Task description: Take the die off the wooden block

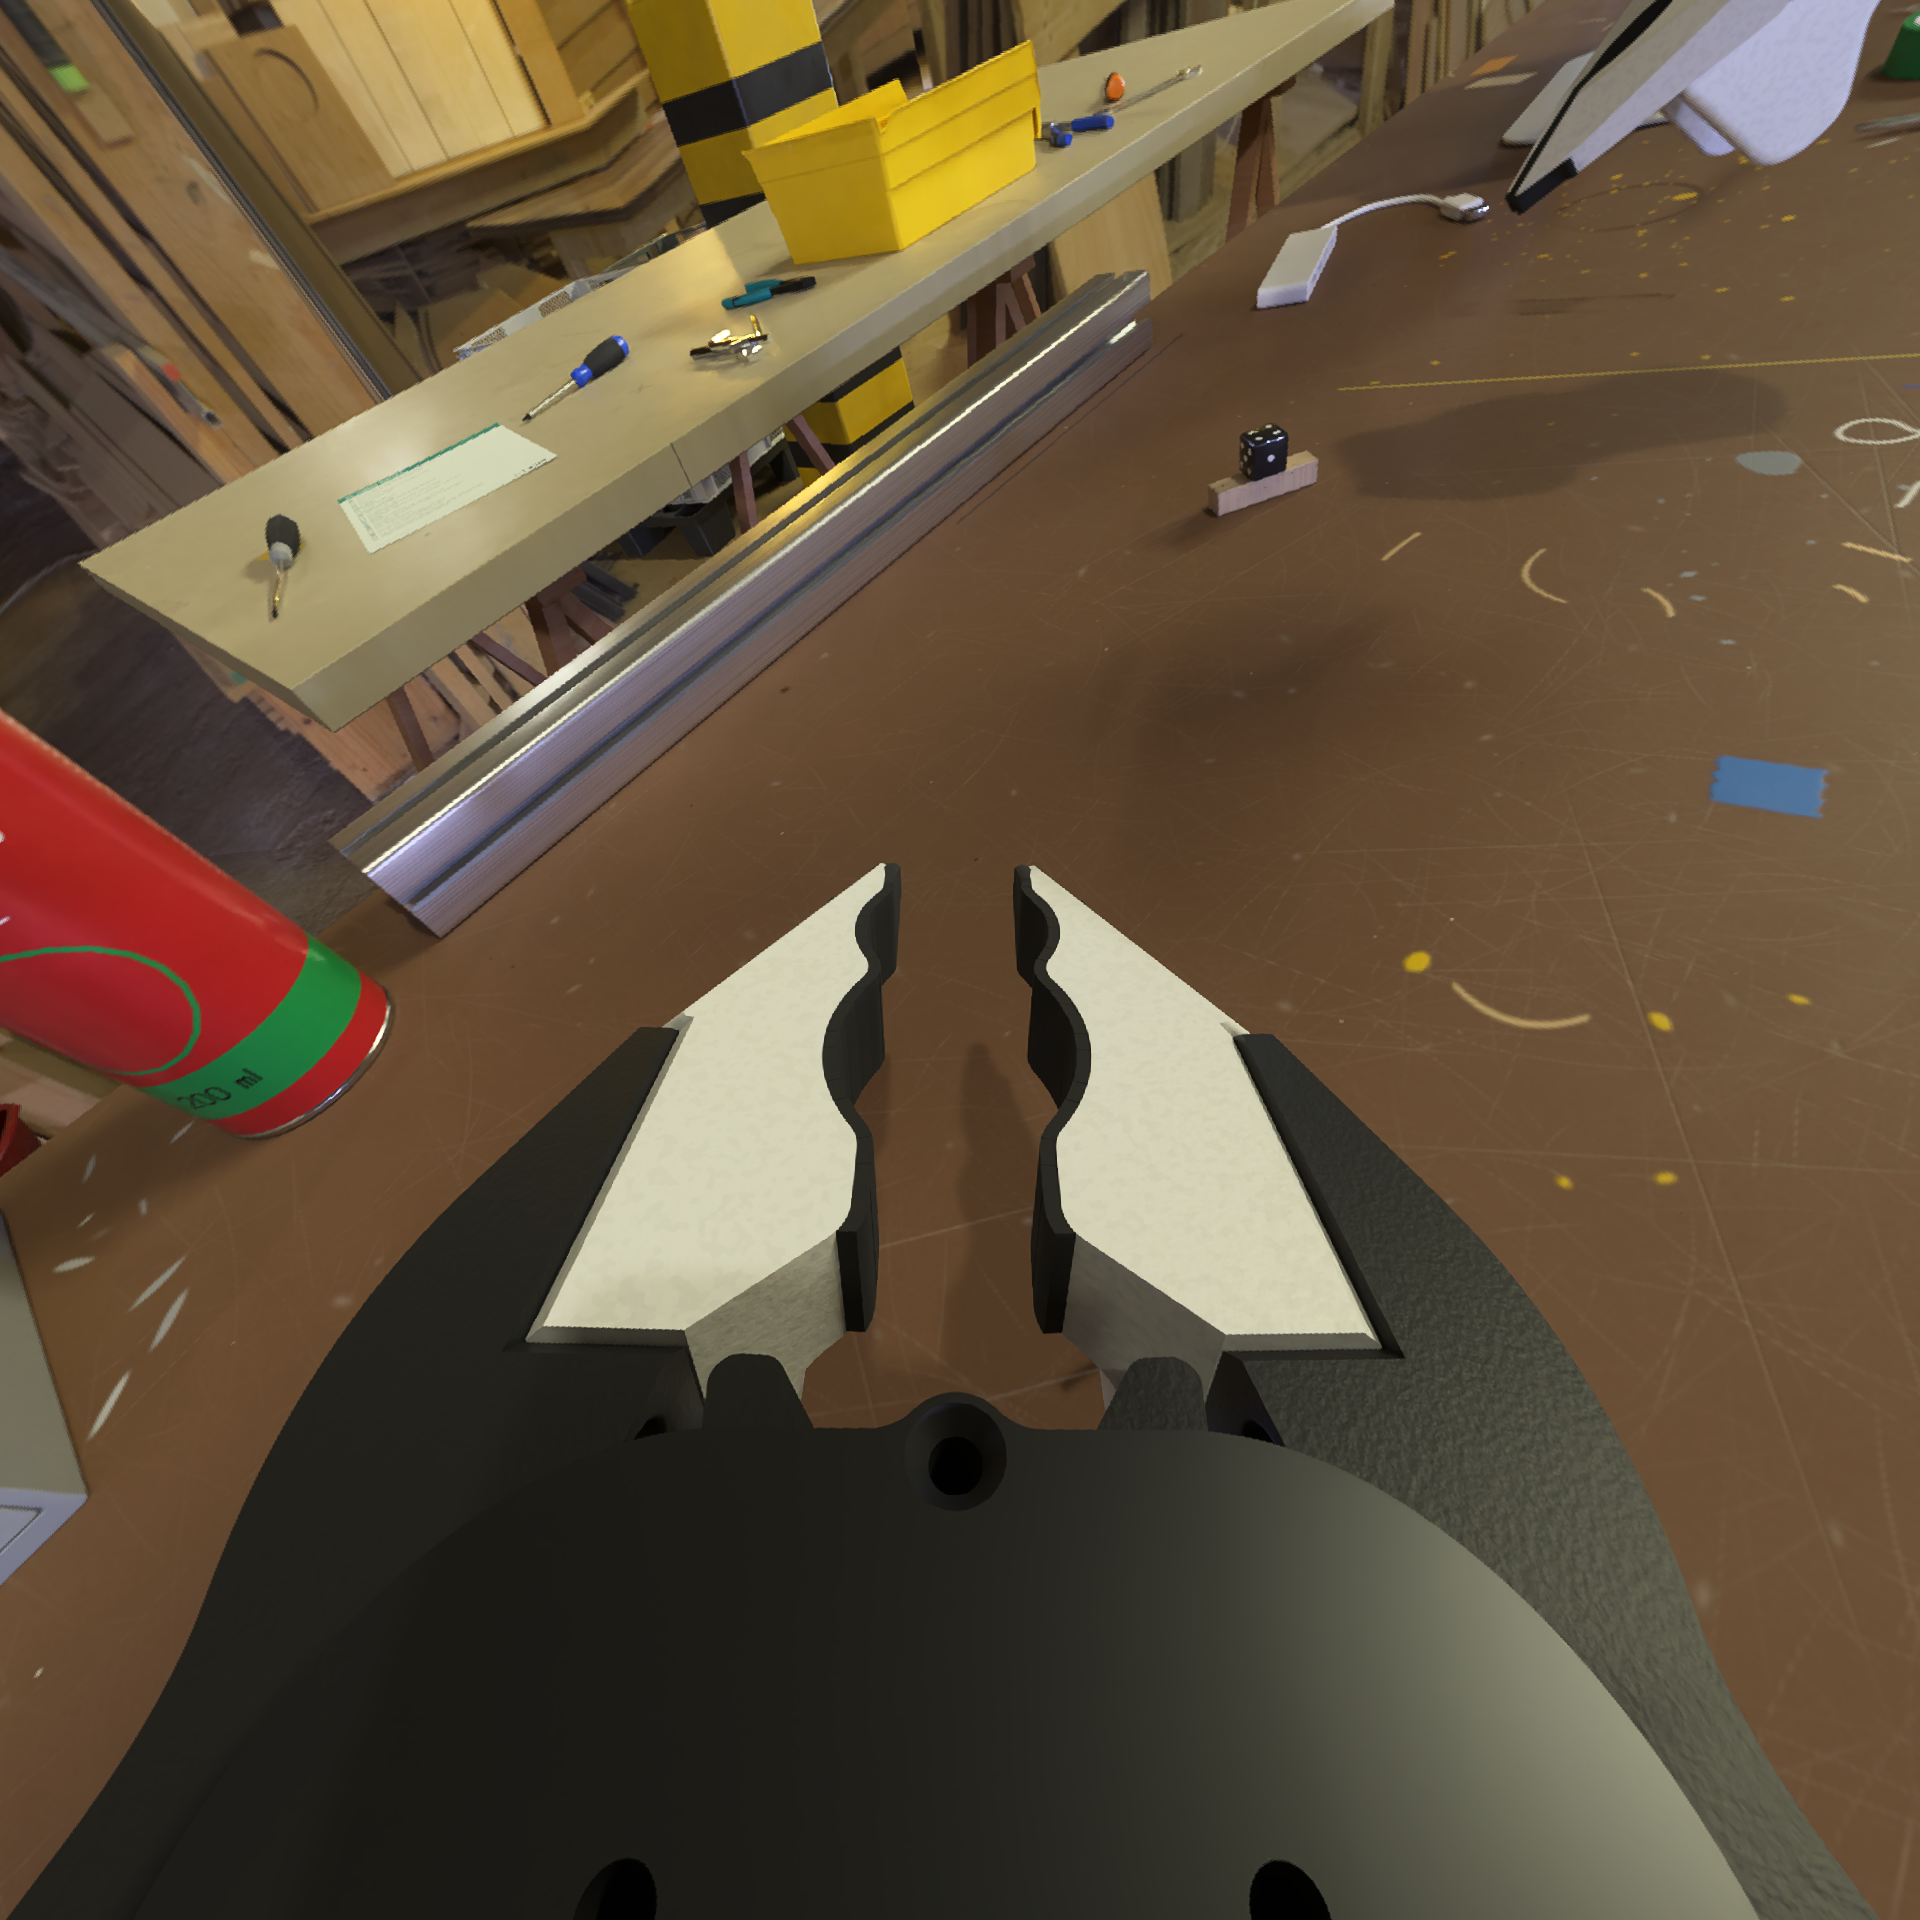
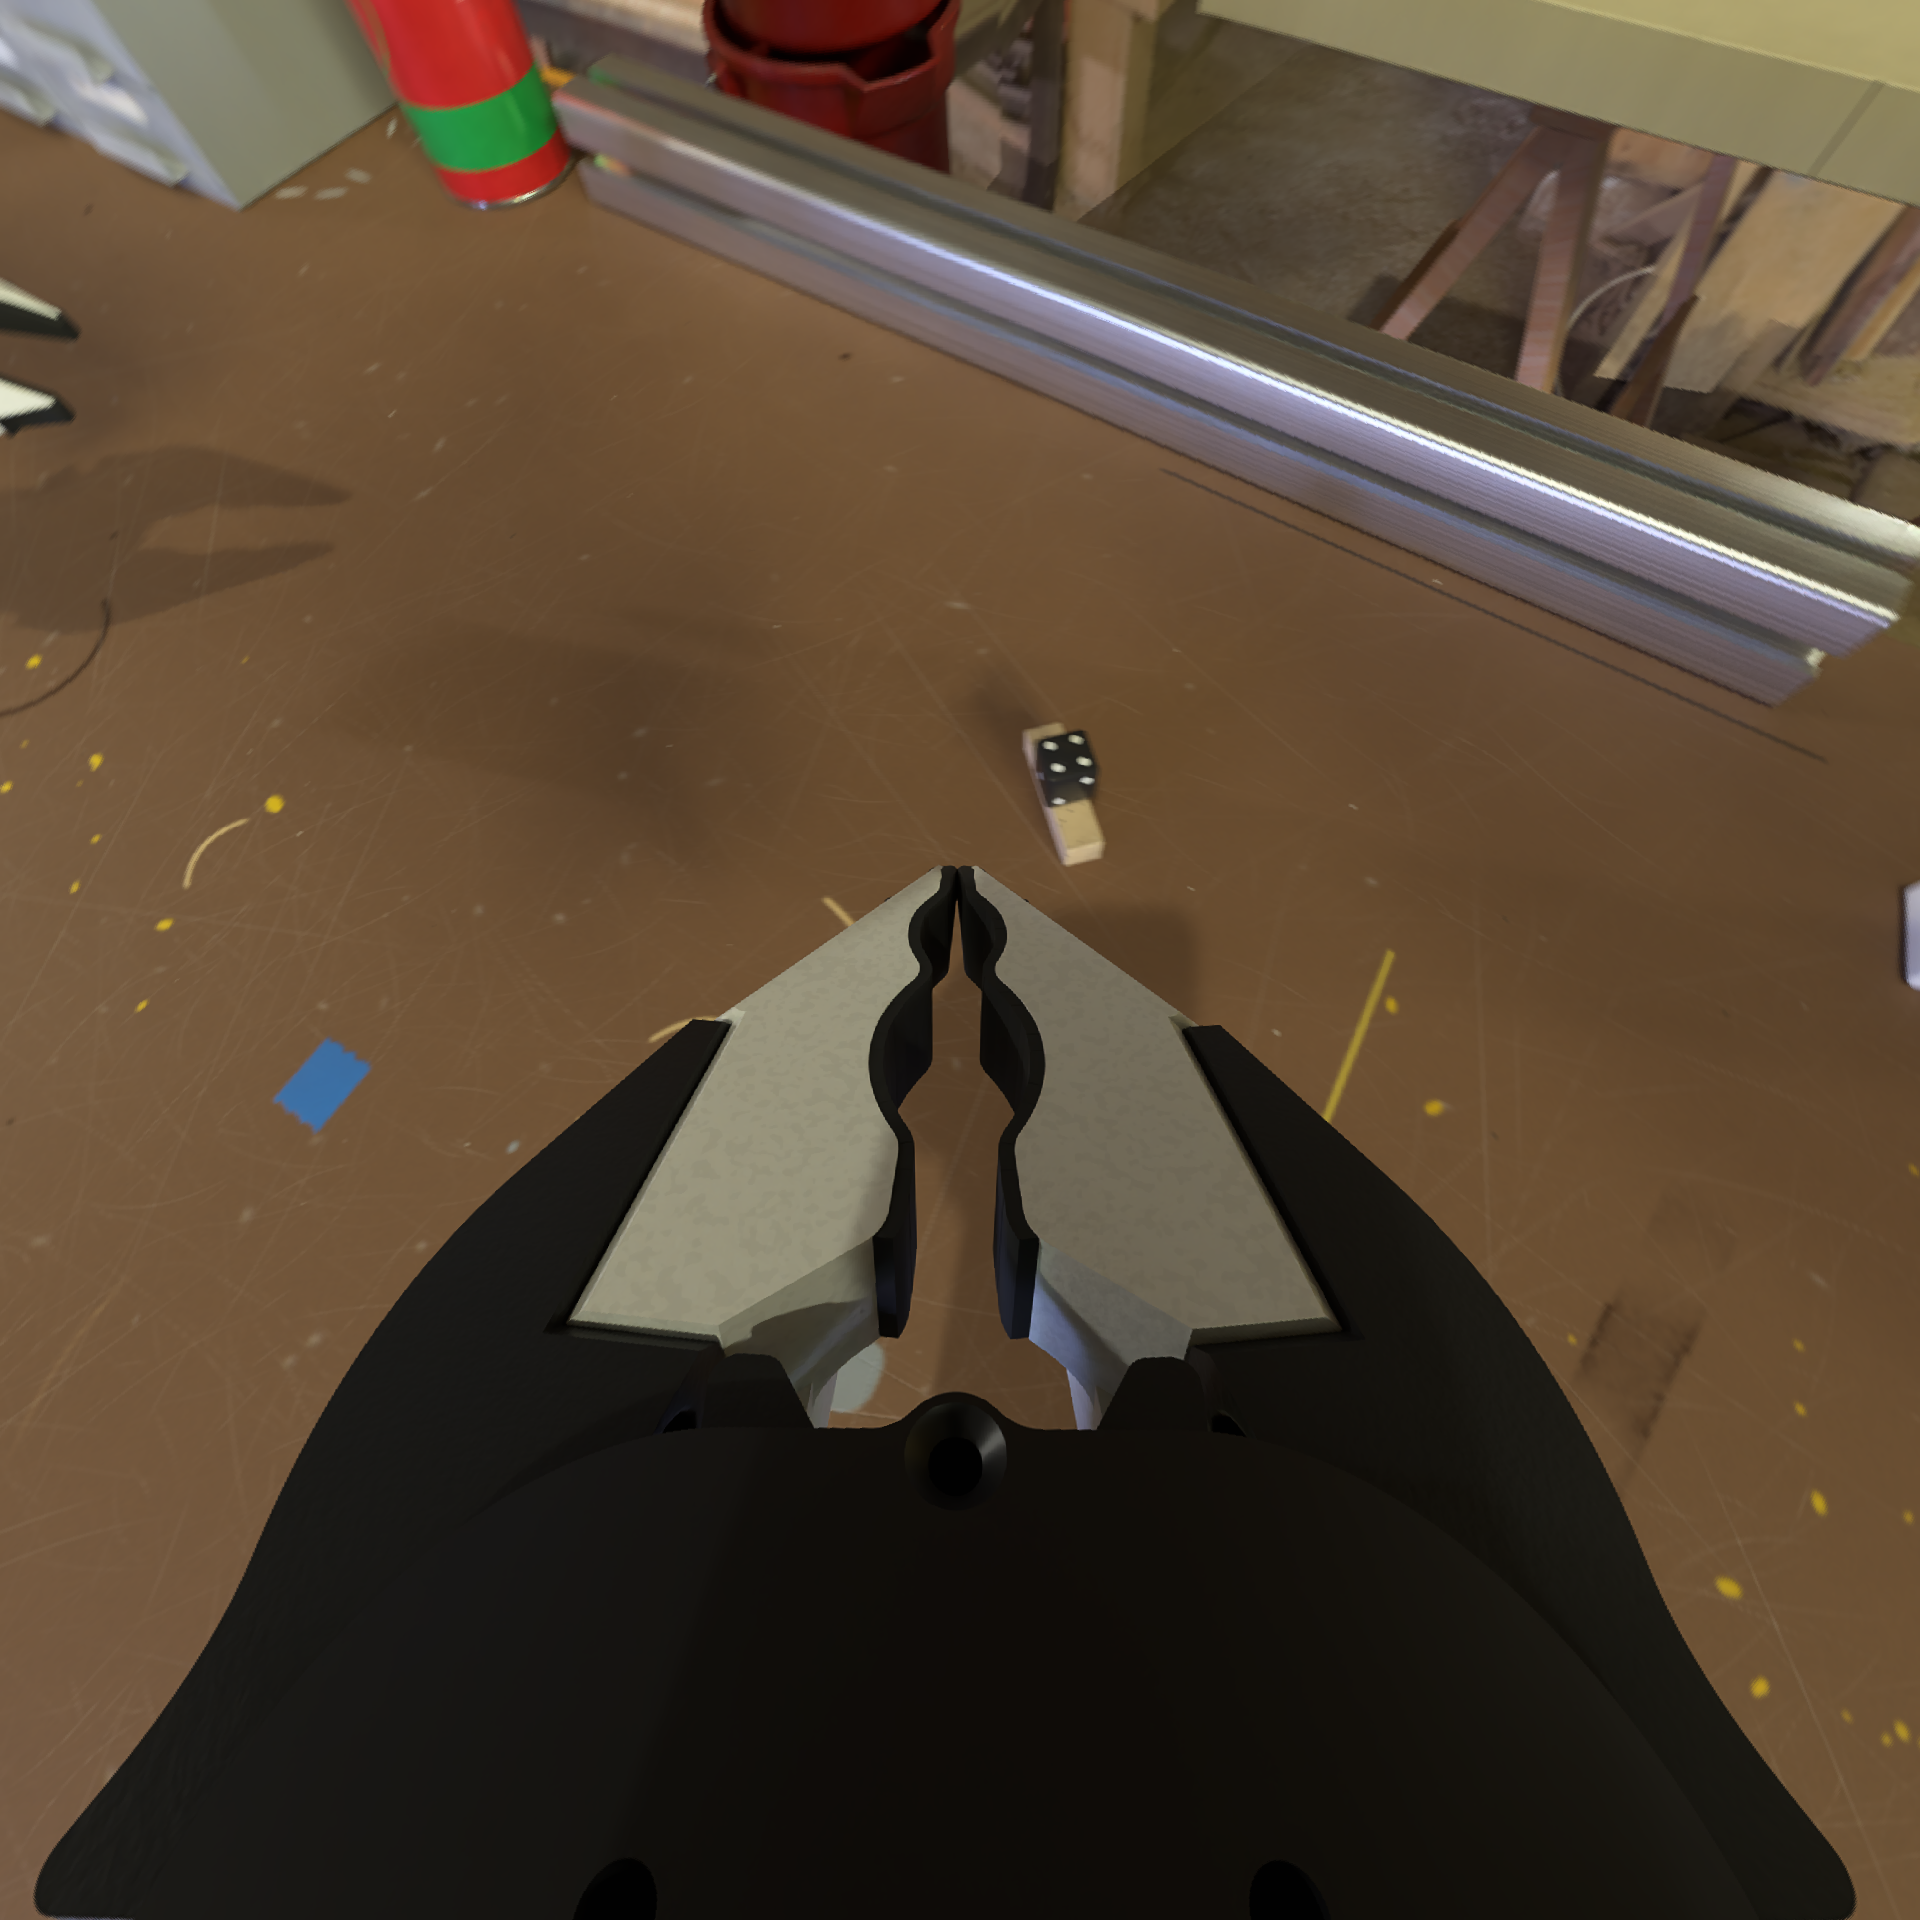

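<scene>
Waiting stage: nothing of the task looks done yet; the die still sits on the block and neither gripper touches it.
Right gripper (image 2: 957, 878): jaws closed, tips meeting with nothing between them, hovering above the brown worktop (image 2: 520, 623) and pointing a little to the left of the block.
Left gripper (image 1: 957, 883): jaws parted and empty, a clear gap of worktop showing between them; well apart from the block.
Blue tape patch (image 2: 321, 1083): flat on the worktop off to one side, clear of any approach line.
Die (image 2: 1065, 767): black with white pips, resting on top of the wooden block (image 2: 1075, 826) towards one end, near the right gripper's tips but not touching them.
Wooden block: a small pale strip lying flat on the worktop, its other end bare.
Aluminium rail (image 2: 1247, 416): long, lying along the worktop's far edge beyond the block.
Red and green can (image 2: 478, 104): near the rail's end, well away from the die.
White adapter with cable (image 1: 1294, 268): beyond the block in the left wrist view.
What is left: the nearer right gripper would have to open, straddle the die, close on it and lift it clear; the whole pick appears to remain.
</scene>
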Motion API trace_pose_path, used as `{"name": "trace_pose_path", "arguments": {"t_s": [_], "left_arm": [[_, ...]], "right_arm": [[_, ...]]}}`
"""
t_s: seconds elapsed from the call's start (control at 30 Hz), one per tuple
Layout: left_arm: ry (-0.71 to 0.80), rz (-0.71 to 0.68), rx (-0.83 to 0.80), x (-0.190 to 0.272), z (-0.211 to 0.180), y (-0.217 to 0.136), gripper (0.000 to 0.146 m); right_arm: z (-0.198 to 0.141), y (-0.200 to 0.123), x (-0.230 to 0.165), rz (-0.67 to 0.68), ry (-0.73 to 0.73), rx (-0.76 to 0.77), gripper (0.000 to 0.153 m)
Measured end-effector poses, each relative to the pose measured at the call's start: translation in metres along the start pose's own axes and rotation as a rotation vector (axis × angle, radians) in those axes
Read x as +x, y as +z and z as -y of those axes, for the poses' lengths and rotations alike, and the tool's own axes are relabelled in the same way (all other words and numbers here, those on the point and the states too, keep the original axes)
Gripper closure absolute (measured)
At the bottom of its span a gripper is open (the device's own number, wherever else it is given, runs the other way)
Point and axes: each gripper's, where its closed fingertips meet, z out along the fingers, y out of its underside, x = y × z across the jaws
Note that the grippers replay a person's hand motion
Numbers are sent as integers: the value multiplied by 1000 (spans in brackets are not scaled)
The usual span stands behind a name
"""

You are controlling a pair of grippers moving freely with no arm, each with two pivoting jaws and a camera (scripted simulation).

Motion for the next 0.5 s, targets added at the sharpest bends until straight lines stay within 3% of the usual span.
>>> {"name": "trace_pose_path", "arguments": {"t_s": [0.1, 0.23, 0.5], "left_arm": [[9, -13, 5, 9, 5, 5, 124], [31, -31, 7, 20, 9, 10, 125], [42, -53, 6, 25, 7, 8, 125]], "right_arm": [[-8, -1, 25, -18, 72, 34, 153], [-12, 23, 44, -5, 120, -2, 141], [-24, 71, 59, -1, 46, -188, 123]]}}
